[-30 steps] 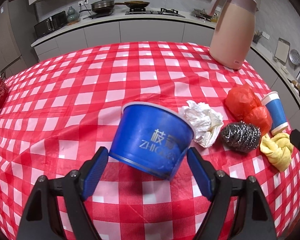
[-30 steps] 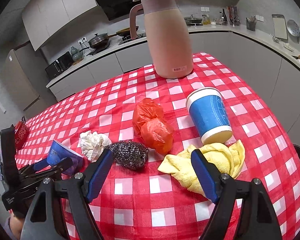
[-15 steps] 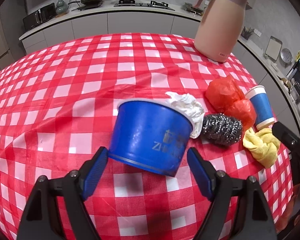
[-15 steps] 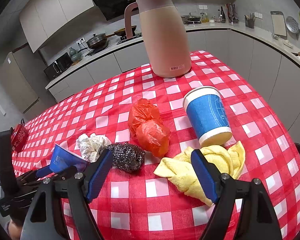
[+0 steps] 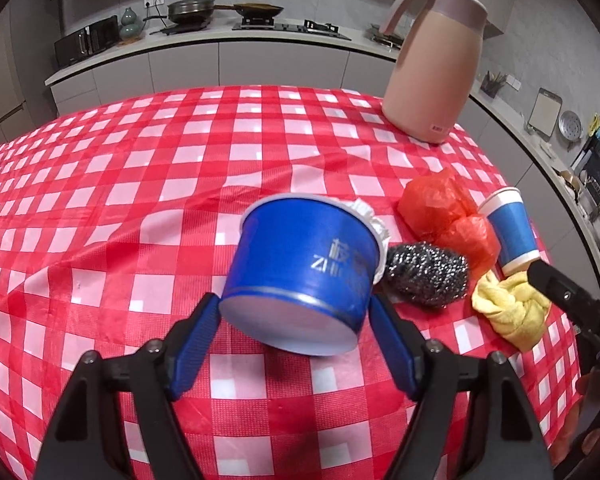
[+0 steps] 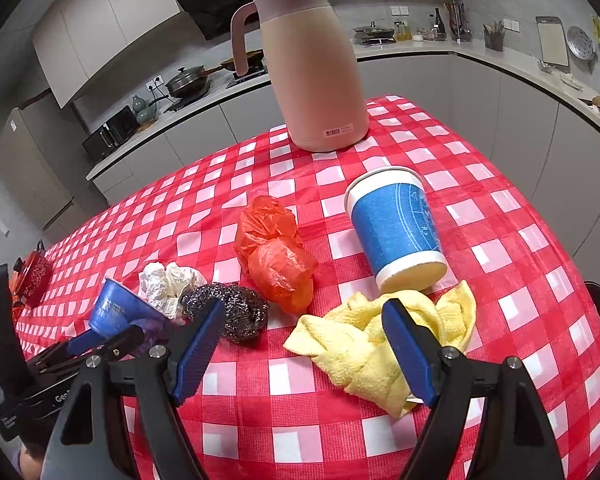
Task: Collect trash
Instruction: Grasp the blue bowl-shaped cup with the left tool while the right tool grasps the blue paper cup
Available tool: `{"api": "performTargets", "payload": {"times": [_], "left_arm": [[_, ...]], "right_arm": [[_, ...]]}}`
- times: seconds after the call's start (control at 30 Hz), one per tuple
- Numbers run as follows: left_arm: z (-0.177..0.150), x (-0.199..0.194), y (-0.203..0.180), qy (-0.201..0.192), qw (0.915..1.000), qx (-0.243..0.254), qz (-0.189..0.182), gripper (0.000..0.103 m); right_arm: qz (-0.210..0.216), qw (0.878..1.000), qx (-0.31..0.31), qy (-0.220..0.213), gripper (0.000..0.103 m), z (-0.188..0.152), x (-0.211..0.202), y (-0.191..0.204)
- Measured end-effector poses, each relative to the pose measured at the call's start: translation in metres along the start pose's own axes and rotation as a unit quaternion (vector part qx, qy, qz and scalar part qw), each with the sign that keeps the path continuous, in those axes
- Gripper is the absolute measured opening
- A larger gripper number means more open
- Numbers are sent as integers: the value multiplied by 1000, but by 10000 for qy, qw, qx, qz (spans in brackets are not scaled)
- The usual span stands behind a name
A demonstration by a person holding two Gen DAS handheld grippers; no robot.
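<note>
Since a second ago, the blue paper bowl (image 5: 304, 276) has swung nearer the left gripper (image 5: 296, 320), tipped so its pale base shows, and now hides most of the crumpled white tissue (image 5: 370, 218). The jaws are closing, blue pads at the bowl's lower sides; whether they press it yet I cannot tell.

Left to right on the red checked tablecloth (image 5: 140, 200): bowl, tissue, steel scourer (image 5: 428, 276), orange plastic bag (image 5: 448, 216), blue paper cup (image 5: 510, 230), yellow cloth (image 5: 508, 312).

The right gripper (image 6: 300, 344) hangs spread and empty above the cloth, much as before.

Risk: gripped so near its base, the tilted bowl could slip or crumple.
</note>
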State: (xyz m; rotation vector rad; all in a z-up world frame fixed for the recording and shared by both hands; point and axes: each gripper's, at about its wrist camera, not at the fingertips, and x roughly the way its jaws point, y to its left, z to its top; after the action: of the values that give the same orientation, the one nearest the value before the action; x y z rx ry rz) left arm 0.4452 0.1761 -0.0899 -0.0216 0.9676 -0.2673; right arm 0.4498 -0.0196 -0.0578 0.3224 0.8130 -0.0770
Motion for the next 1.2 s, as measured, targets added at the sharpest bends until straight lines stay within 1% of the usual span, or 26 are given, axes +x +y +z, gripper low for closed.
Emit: {"api": "performTargets", "payload": {"times": [0.2,0.37,0.47,0.67,0.77,1.0,1.2], "left_arm": [[-3,0,-5,3,10000,-41,30,76],[-7,5,-11,223,9997,-82,45,76],[-9,7,-18,265,9996,-10,82,77],[-10,7,-19,213,9996,-108,-116,76],[-12,4,-21,138,9998,-114,-131,75],[-9,-13,-28,-236,9995,-135,-186,74],[-7,-22,-34,-411,9985,-232,-281,74]], "right_arm": [[43,10000,-33,12,82,0,0,-4],[53,10000,-44,17,82,-2,-3,-8],[40,10000,-26,27,82,-4,-4,-11],[12,10000,31,19,82,-6,-7,-20],[1,10000,44,10,82,-7,-8,-24],[-1,10000,41,11,82,-7,-10,-29],[21,10000,-20,-14,82,-5,-13,-33]]}}
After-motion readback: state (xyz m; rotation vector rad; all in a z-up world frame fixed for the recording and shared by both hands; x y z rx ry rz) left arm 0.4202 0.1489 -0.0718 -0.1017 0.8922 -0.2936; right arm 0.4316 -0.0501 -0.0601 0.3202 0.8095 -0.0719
